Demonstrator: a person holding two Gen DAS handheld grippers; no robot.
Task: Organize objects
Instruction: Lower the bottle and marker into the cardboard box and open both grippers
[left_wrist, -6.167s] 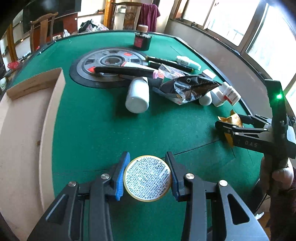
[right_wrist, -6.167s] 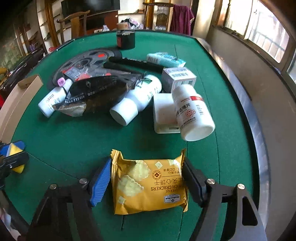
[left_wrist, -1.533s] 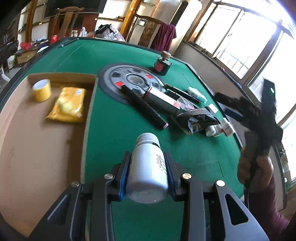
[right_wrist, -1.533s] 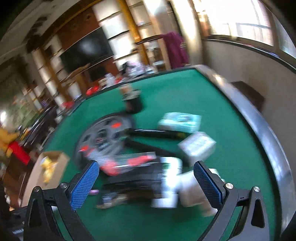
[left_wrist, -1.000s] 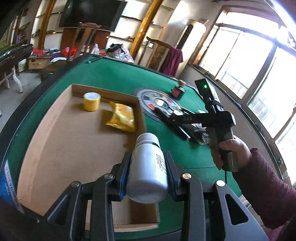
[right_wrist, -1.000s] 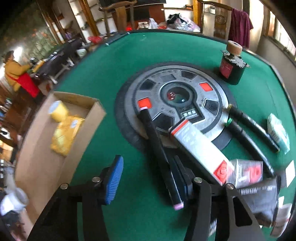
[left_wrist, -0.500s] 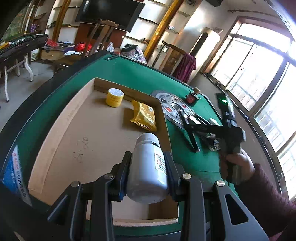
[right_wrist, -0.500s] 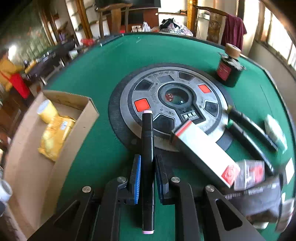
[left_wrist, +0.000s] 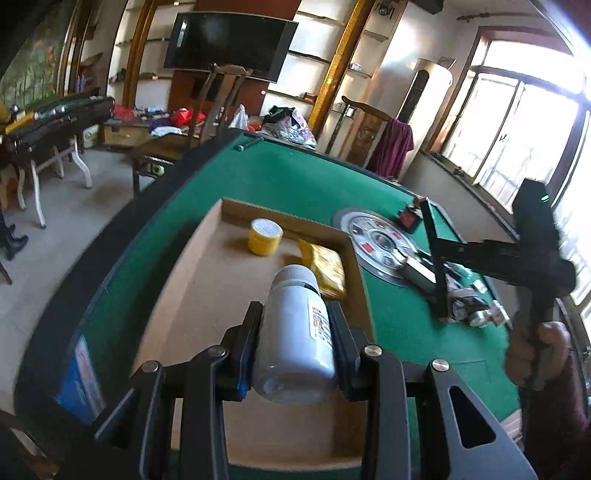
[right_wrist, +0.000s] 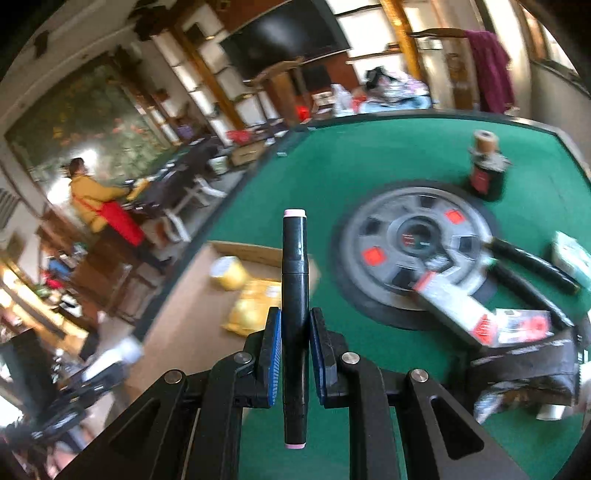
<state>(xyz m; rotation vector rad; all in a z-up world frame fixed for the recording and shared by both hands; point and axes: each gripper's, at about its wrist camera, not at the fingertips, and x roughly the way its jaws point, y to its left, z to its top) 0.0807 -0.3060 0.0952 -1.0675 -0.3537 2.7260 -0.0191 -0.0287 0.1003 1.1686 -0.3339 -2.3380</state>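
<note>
Carrying bottle (left_wrist: 295, 328) pinched in left tool (left_wrist: 295, 339) and marker (right_wrist: 294, 295) pinched in right tool (right_wrist: 295, 354) toward box (left_wrist: 207, 266); next, lowering in and releasing.

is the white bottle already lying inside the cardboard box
No, the white bottle is clamped between the left gripper's fingers above the cardboard box, which holds only a yellow tin and a yellow packet.
</note>
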